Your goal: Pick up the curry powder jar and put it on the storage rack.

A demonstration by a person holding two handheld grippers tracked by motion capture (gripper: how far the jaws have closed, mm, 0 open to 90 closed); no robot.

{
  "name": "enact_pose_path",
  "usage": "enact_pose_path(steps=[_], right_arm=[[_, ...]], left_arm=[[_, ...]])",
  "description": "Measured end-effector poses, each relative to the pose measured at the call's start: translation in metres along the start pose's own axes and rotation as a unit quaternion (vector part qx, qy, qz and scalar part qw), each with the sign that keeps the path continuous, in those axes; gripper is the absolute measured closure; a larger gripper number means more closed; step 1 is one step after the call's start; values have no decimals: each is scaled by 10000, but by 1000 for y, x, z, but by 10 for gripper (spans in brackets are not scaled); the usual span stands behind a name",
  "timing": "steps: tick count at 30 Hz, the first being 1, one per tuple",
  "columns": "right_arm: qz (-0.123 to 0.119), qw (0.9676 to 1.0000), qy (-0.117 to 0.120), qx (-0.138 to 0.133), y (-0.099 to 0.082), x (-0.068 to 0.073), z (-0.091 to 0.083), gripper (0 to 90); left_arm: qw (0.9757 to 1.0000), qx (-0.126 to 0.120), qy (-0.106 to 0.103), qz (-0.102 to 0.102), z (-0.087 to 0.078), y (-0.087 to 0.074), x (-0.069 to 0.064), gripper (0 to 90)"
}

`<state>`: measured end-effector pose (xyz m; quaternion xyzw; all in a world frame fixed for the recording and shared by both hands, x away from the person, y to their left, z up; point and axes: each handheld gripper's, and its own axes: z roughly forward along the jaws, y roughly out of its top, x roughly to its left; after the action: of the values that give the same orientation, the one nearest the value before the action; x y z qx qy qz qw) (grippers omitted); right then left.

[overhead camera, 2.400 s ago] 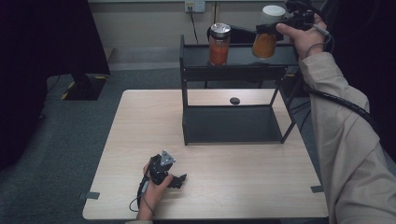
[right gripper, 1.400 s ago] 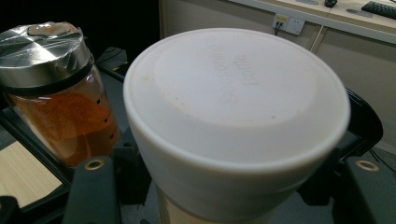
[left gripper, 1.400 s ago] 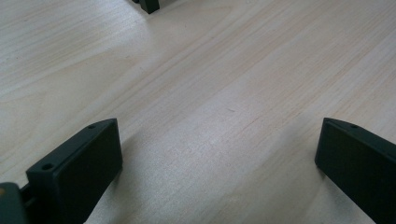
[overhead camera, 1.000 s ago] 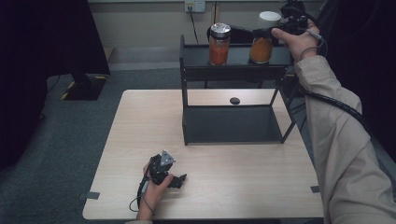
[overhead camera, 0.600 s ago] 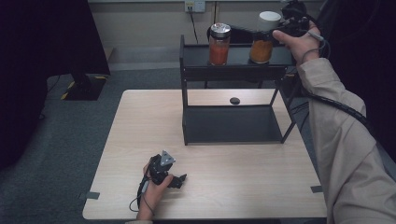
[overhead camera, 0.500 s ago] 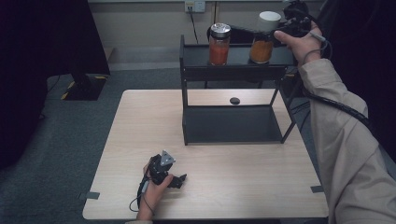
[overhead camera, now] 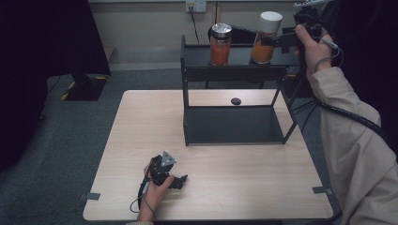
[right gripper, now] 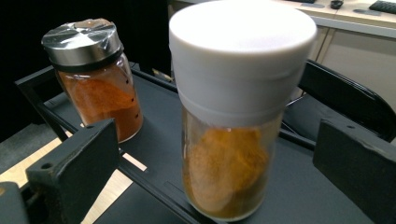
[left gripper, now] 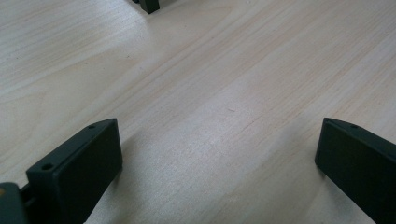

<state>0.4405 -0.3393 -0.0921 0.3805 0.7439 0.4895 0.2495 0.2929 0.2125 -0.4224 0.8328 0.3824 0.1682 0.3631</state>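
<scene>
From above, my right gripper (overhead camera: 277, 41) sits up at the top tier of the black metal two-tier shelf (overhead camera: 234, 75), its tip right at the white-capped glass jar of yellow-orange powder (overhead camera: 265, 38). That jar stands upright on the top tier, near its right end, and the steel-lidded glass jar of red-orange powder (overhead camera: 220, 44) stands apart to its left. My right hand is by far the nearer to both. My left gripper (overhead camera: 174, 180) rests low on the pale wooden table (overhead camera: 141, 122), well away from the shelf. A small black disc (overhead camera: 236, 101) lies on the table behind the lower tier. At this distance I cannot tell whether my right jaws touch the glass.

Looking along my left gripper, its jaws are spread wide over bare wood with nothing between them; a dark shelf foot (left gripper: 149, 5) is cut off at the top edge.

Looking along my right gripper, the jaws stand wide, one on either side of the white-capped jar (right gripper: 236, 107), and I see a gap on each side, so I judge it ungripped. Its long axis is vertical, dead ahead between my fingers. Its base is cropped, so I cannot confirm how it sits. The steel-lidded jar (right gripper: 95, 77) stands beyond the left jaw.
</scene>
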Motion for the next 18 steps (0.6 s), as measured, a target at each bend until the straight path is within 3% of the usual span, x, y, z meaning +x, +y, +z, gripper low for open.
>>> enact_pose_path(steps=[18], right_arm=[[-118, 9995, 297, 11, -36, 12, -12, 8]], left_arm=[[10000, 0, 0, 0, 0, 0, 0, 0]])
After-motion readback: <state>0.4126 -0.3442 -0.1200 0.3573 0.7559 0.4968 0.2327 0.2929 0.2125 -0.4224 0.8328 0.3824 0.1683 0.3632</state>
